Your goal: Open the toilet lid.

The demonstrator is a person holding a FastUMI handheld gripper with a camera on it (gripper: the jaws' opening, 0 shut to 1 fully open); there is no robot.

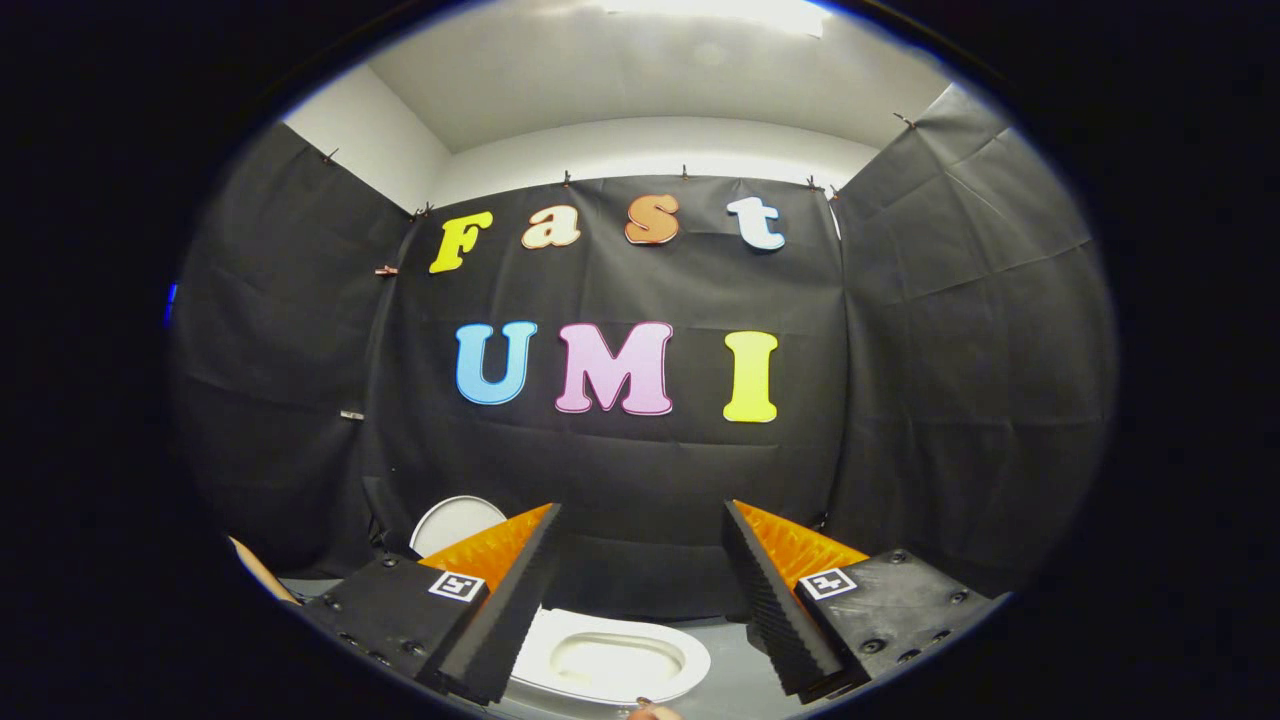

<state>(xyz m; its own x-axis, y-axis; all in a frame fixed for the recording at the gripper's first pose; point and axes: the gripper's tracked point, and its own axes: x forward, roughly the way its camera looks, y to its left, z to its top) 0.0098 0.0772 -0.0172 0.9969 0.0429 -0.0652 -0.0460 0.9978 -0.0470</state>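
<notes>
we see the gripper [640,560] held above the toilet, its two fingers [505,620] spread wide apart with nothing between them but air. taking the toilet bowl [612,660] as our landmark, it sits on the grey floor [735,680] low between the two fingers, partly covered by the left finger, and its white seat ring lies flat with the hollow of the bowl showing through the middle. just on the near side of the bowl a small sliver of something, perhaps a fingertip, pokes in, too little of it for us to tell. beyond the bowl and off to its left, behind the left finger, stands the toilet lid [452,522], a white rounded shape that is upright and turned back toward the cloth, so the bowl lies uncovered. farther to the left of the bowl a thin tan edge [262,572] slants near the floor, and we cannot tell what it is. behind the bowl and lid hangs the black cloth wall [620,470], clipped along its top, and above that we see the white wall and ceiling [640,90] with a bright light.
</notes>
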